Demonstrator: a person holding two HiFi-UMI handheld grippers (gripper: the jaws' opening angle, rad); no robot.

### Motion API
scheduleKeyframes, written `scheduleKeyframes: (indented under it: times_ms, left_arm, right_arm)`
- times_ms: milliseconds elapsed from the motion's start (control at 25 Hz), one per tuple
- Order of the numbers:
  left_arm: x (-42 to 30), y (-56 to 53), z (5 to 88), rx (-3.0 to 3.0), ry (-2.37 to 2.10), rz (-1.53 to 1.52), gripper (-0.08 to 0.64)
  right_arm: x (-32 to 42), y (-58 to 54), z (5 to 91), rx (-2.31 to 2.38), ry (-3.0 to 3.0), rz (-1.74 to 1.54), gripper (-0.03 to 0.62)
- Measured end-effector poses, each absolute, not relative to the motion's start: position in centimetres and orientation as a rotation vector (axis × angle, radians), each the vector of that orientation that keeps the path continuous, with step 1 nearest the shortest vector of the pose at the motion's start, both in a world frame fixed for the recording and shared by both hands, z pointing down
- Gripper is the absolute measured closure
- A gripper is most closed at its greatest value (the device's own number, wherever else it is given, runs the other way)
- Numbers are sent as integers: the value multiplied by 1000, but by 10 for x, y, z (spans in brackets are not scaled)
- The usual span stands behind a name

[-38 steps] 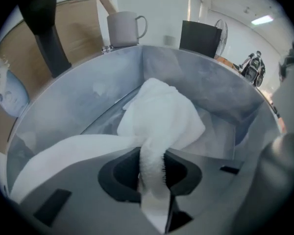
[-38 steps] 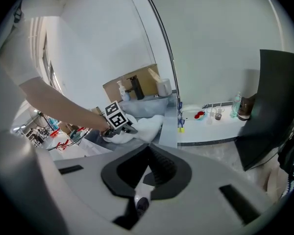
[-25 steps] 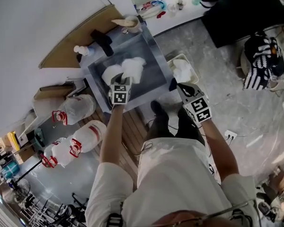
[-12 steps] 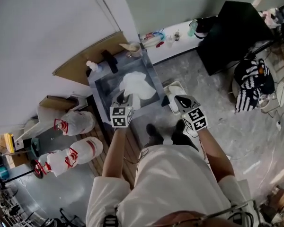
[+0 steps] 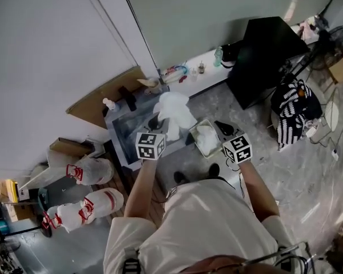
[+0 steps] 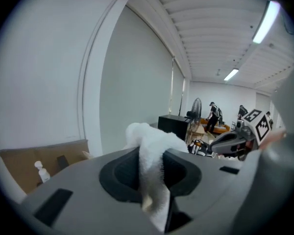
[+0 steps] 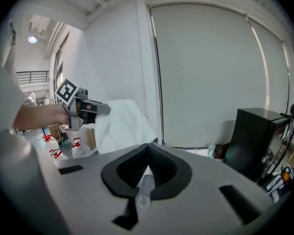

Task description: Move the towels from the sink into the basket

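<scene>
White fluffy towel (image 5: 174, 112) is clamped in my left gripper (image 5: 156, 123), bunched and limp, hanging above the grey steel sink's (image 5: 123, 131) right side. Carry step. Next, I'd say: swing right over the white plastic basket (image 5: 192, 144) beside the sink, then release. Right gripper (image 5: 218, 125) clenched, empty.

Plain white short-sleeved shirt (image 5: 211, 221)

Towel (image 5: 174, 112) in left gripper (image 5: 155, 123), above sink (image 5: 124, 133); basket (image 5: 194, 145) right of sink, second towel (image 5: 206, 136) apparently inside.
</scene>
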State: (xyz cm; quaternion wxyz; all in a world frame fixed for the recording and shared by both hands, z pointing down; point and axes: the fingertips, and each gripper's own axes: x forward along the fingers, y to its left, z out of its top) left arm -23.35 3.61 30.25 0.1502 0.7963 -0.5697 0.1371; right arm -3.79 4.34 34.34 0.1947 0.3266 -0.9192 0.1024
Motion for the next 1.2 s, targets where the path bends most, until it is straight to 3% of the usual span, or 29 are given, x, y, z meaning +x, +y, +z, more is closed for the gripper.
scheduleKeyframes:
  times_ms: [680,1200]
  left_arm:
    - [-108,11,311,2411,-1363,449,480]
    - [-11,-17,442,2359,-1214,517,479]
  right_arm:
    - [41,36,347,1081,-2524,351,594]
    - [108,12,461,1055,-2384,549,594]
